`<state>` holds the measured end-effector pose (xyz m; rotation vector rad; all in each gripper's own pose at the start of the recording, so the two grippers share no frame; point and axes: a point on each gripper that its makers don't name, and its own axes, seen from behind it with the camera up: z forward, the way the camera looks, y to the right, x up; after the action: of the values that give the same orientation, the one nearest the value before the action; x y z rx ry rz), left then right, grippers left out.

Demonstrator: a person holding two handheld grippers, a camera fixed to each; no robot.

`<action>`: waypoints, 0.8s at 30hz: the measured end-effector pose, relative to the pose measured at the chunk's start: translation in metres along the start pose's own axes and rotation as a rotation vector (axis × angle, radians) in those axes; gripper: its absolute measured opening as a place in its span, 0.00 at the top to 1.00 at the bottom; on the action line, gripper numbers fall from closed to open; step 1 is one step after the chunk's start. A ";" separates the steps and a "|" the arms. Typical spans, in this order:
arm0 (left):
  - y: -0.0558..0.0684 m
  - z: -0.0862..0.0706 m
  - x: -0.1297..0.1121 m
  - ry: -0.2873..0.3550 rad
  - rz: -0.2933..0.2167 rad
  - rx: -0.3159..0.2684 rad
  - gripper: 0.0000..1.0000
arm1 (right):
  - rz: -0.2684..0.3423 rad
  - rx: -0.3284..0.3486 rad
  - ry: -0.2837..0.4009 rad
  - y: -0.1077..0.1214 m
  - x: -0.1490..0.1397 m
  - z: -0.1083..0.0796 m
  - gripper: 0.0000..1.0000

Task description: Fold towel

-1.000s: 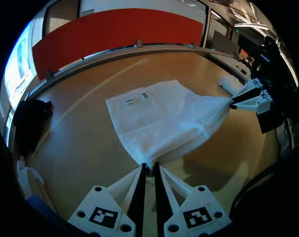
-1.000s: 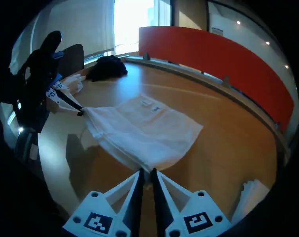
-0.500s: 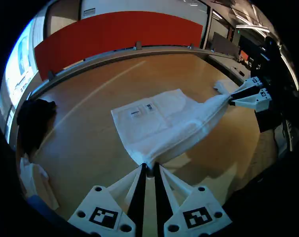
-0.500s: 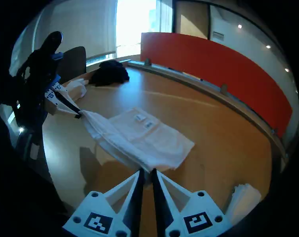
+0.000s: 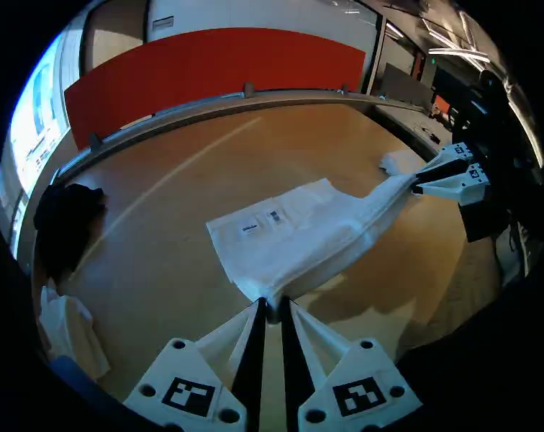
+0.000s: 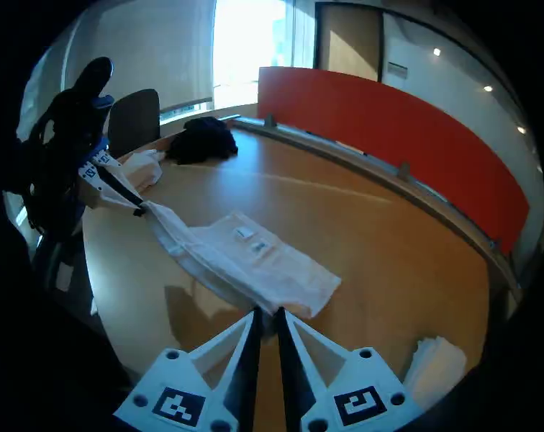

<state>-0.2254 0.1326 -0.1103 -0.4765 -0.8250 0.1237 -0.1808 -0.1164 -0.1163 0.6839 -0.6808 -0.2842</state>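
Observation:
A white towel (image 5: 293,234) lies partly on the wooden table (image 5: 200,165), its two small labels facing up. The near edge is lifted off the table and stretched between the two grippers. My left gripper (image 5: 270,306) is shut on one near corner. Off to the right, my right gripper (image 5: 417,189) pinches the other corner. From the right gripper view, the towel (image 6: 250,259) runs from my right gripper (image 6: 267,311), shut on its corner, up to the left gripper (image 6: 139,211) at the left, held by a person in dark clothing.
A black bundle (image 5: 63,216) and a white cloth (image 5: 67,327) lie at the table's left side. Another white cloth (image 5: 398,160) sits near the right gripper. A red partition (image 5: 214,65) runs along the table's far edge. A dark chair (image 6: 132,111) stands beyond the table.
Both grippers have risen and drawn back with their corners. The towel's lifted edge is pulled tauter, and the towel now looks narrower and farther away on the table.

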 end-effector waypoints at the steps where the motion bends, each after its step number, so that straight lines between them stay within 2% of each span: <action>1: 0.001 -0.001 0.000 -0.001 0.000 -0.001 0.86 | 0.000 0.001 0.000 -0.001 0.000 -0.001 0.85; 12: 0.006 -0.009 -0.003 -0.011 0.000 -0.010 0.86 | -0.001 0.011 -0.004 -0.006 0.002 -0.009 0.85; 24: 0.007 -0.004 -0.007 -0.021 -0.002 -0.008 0.86 | -0.006 0.019 -0.026 -0.007 -0.006 -0.007 0.85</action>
<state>-0.2262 0.1351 -0.1204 -0.4828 -0.8467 0.1239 -0.1809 -0.1154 -0.1285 0.7015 -0.7068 -0.2927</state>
